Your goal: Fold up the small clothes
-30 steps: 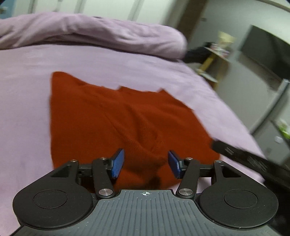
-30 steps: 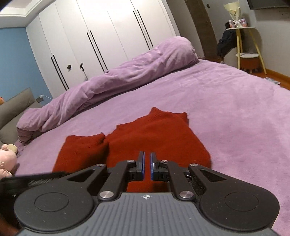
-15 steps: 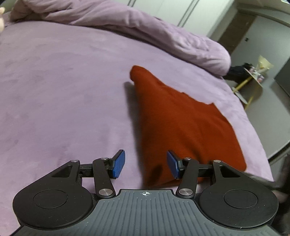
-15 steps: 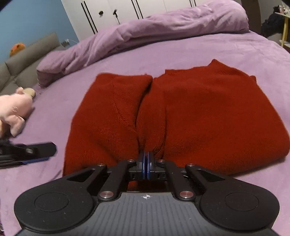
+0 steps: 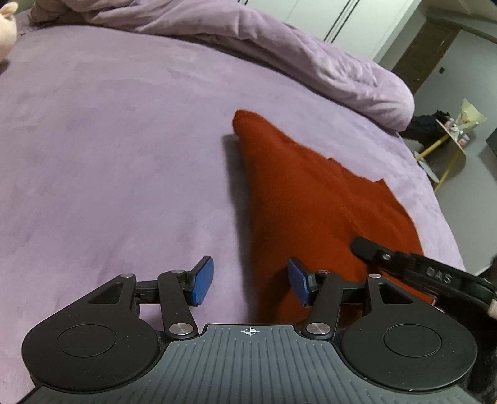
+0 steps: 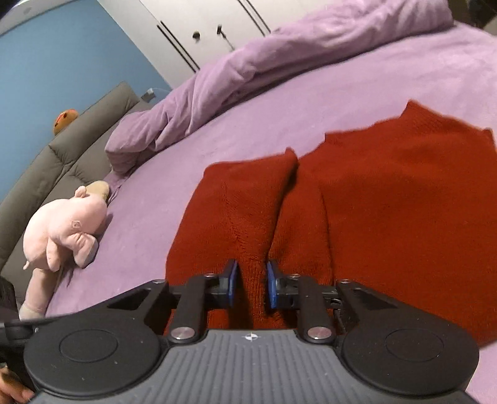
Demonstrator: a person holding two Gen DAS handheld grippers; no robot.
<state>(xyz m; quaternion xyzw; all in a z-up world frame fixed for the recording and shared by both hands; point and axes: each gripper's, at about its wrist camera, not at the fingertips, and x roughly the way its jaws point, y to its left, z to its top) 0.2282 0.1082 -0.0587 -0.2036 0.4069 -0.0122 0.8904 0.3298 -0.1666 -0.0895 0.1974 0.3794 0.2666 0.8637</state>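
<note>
A red knitted sweater [image 5: 313, 205] lies flat on the purple bed, partly folded with a sleeve laid over its body [image 6: 245, 199]. My left gripper [image 5: 251, 284] is open and empty, hovering at the sweater's near left edge; its right finger is over the fabric, its left over bare sheet. My right gripper [image 6: 251, 282] is partly open, with a ridge of the sweater's near hem between its blue pads [image 6: 232, 281]. The right gripper's black finger [image 5: 388, 256] also shows in the left wrist view, resting on the sweater.
A rumpled purple duvet [image 6: 279, 59] runs along the far side of the bed [image 5: 108, 140]. A pink plush toy [image 6: 62, 223] lies at the bed's left, by a grey sofa [image 6: 77, 130]. A small yellow-legged side table [image 5: 447, 146] stands beyond the bed. White wardrobes [image 6: 198, 28] stand behind.
My right gripper was shut at the sweater's hem and has now opened part way. My left gripper swung left to the sweater's edge, staying open.
</note>
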